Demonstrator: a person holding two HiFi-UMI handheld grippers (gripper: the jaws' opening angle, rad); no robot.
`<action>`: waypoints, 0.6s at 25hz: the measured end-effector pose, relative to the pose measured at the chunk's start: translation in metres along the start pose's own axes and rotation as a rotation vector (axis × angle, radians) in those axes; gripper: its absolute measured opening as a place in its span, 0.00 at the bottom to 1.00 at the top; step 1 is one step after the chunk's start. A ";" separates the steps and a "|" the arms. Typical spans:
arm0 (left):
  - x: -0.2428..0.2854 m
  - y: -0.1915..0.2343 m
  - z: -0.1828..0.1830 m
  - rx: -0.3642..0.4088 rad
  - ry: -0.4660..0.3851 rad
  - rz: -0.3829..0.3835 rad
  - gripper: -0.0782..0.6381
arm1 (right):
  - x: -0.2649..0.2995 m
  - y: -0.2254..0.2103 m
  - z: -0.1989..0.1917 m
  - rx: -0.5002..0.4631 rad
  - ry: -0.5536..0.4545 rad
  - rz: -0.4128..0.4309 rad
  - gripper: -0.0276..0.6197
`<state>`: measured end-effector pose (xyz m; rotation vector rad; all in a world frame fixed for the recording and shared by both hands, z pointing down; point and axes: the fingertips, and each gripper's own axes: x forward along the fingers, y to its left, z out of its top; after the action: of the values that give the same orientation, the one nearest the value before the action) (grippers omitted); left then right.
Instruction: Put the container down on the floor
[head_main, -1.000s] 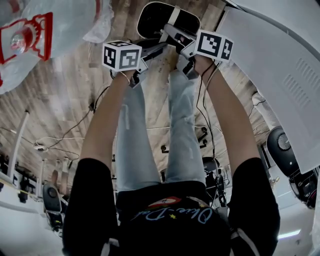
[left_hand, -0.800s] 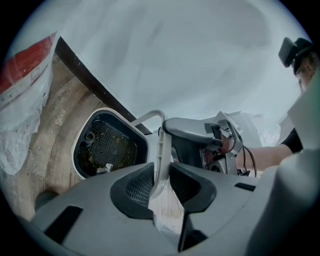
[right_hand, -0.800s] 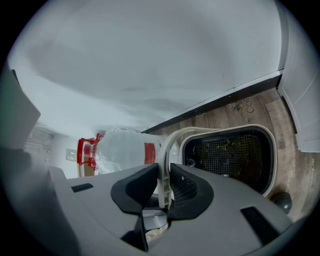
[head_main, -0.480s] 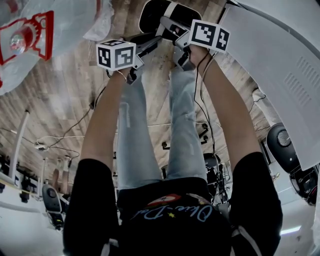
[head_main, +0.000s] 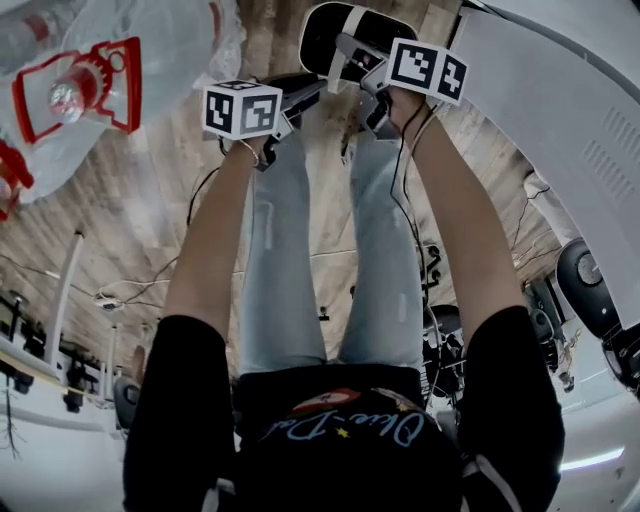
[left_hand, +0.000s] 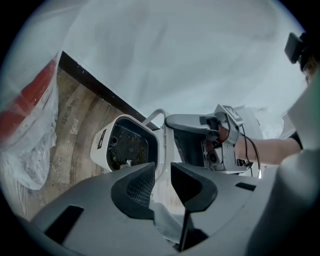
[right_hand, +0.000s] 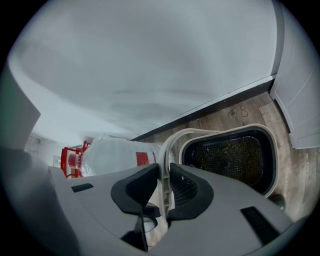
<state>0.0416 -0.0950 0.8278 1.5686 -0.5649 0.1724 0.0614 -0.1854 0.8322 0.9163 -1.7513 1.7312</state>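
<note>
Most of what shows is wooden plank floor (head_main: 150, 200), with a white panel (head_main: 560, 130) along the right and a shrink-wrapped pack of water bottles (head_main: 110, 70) with a red handle lying at the far left. Between them, beyond the person's legs (head_main: 300, 280), the white container (head_main: 325, 40) with its dark mesh lining hangs low over the boards; whether it touches them I cannot tell. It is carried from two sides, probably so that it stays level on the way down. The right gripper (right_hand: 165, 172) is closed on the thin white rim (right_hand: 164, 145), pads pressing on it. The left gripper (left_hand: 163, 170) has the opposite edge between its narrowly parted jaws, apparently clamped as well.
</note>
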 end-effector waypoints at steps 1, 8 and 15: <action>-0.001 0.001 0.001 0.006 0.013 0.004 0.24 | 0.001 0.000 0.000 0.004 -0.003 -0.004 0.14; -0.001 0.007 -0.002 -0.022 0.003 0.020 0.24 | 0.010 0.001 -0.001 0.008 -0.001 0.034 0.14; -0.005 0.028 -0.005 -0.048 -0.046 0.055 0.24 | 0.042 0.011 -0.005 0.011 -0.003 0.083 0.13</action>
<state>0.0254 -0.0884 0.8514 1.5143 -0.6440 0.1633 0.0257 -0.1855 0.8570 0.8616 -1.8070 1.7939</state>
